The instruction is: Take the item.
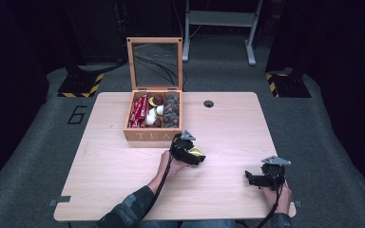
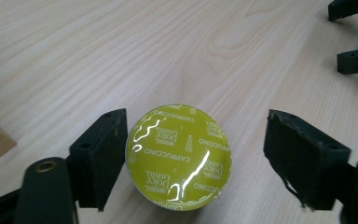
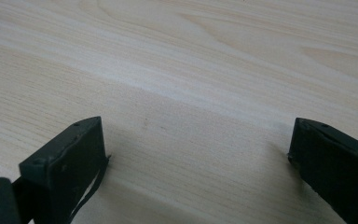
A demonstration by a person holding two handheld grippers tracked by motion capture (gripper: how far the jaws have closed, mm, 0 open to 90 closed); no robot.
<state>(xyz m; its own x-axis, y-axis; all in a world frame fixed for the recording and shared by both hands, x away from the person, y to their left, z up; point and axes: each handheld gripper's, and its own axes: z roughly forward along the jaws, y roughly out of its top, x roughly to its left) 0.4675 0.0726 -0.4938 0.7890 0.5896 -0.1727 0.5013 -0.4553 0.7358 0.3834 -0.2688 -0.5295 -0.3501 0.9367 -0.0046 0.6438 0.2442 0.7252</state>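
Capsule: yellow-green foil lid marked cappuccino; the capsule (image 2: 179, 156) sits flat on the pale wood worktop (image 1: 123, 180), near the middle, just in front of the tea box (image 1: 153, 118).
Left hand-held gripper: your left hand-held gripper (image 2: 193, 156) straddles the capsule with the jaws partly apart; one pad is touching or almost touching its rim, the other stands well off, so nothing is clamped.
Right hand-held gripper: your right hand-held gripper (image 1: 256, 179) rests near the front right corner of the worktop, jaws wide, nothing between them.
Risk, off-centre close: if you close now, the near pad will likely push the capsule sideways first and it may skid or spin out.
Risk, foil: squeeze high on the lid and you could dent it.
Risk, box: the compartments look full, so a hurried drop may bounce off.
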